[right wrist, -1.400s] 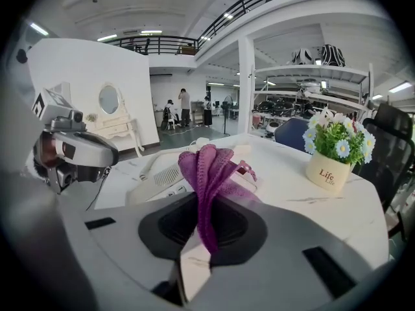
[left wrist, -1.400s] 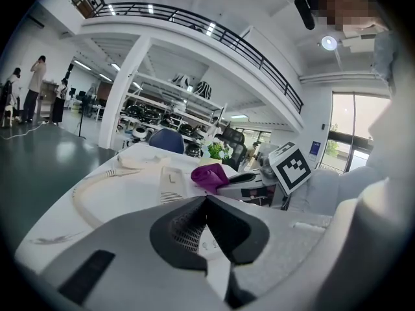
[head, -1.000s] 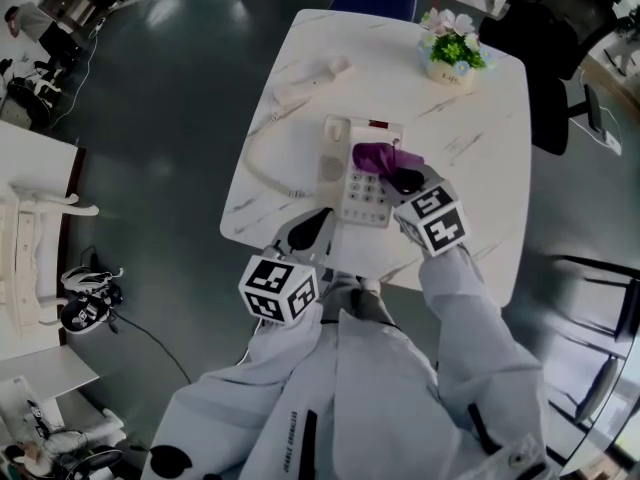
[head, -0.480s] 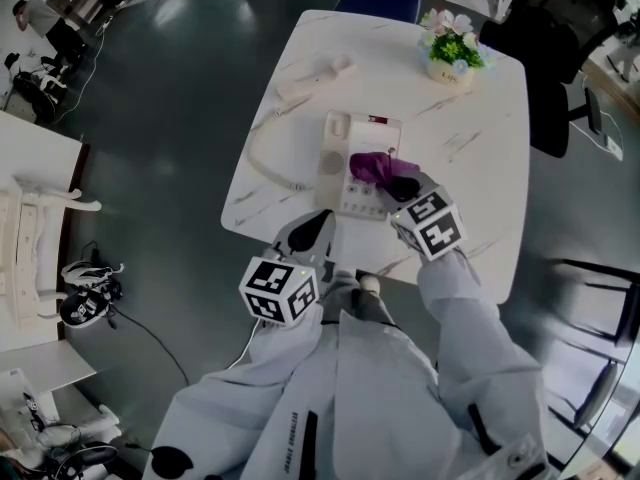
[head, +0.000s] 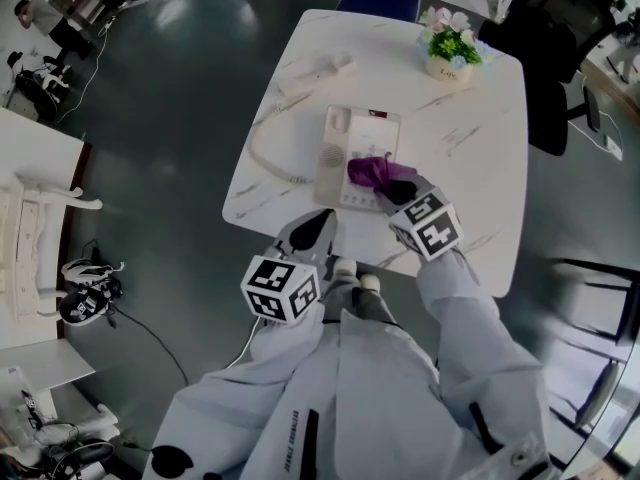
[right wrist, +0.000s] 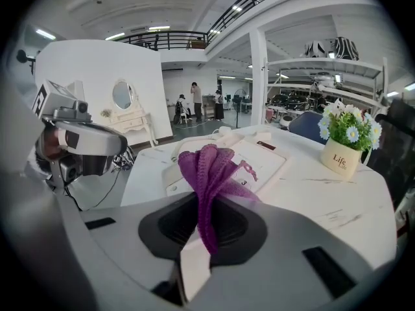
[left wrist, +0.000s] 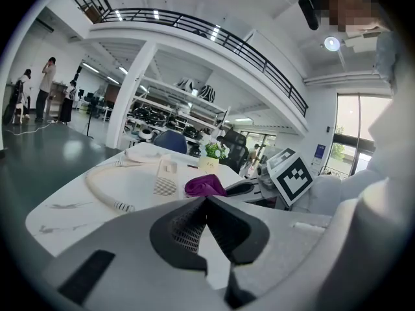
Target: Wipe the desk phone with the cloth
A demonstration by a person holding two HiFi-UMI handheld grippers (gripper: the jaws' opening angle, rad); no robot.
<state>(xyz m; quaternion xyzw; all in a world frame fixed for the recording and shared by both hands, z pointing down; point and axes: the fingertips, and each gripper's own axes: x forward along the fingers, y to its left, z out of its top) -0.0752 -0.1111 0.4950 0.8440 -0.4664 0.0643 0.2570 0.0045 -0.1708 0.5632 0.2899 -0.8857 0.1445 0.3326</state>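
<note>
1. Phone base in cream-white plastic with a grey keypad, the desk phone (head: 340, 153), lying flat near the middle of a white marble-patterned table (head: 480, 168) with rounded corners.
2. Cream handset (head: 318, 71) off the cradle, lying on the table beyond the desk phone. Joined to it by a cream coiled cord (head: 262, 158) that loops out toward the table's left edge.
3. Purple knitted cloth (head: 366, 169) bunched over the right half of the desk phone, above the keypad. Appears to rest on the phone's face in the left gripper view.
4. Jaws of the right gripper (head: 390, 186) clamped on the cloth: one fold pinched between the dark pads, the rest fanning up and forward over the desk phone. Marker cube just behind, above the table's near edge.
5. Jaws of the left gripper (head: 318, 224) pressed together with nothing between them. Held by the table's near edge, apart from the desk phone and pointing toward it.
6. Small white pot (head: 449, 65) of green leaves and pale flowers near the table's far right corner, well apart from the desk phone.
</note>
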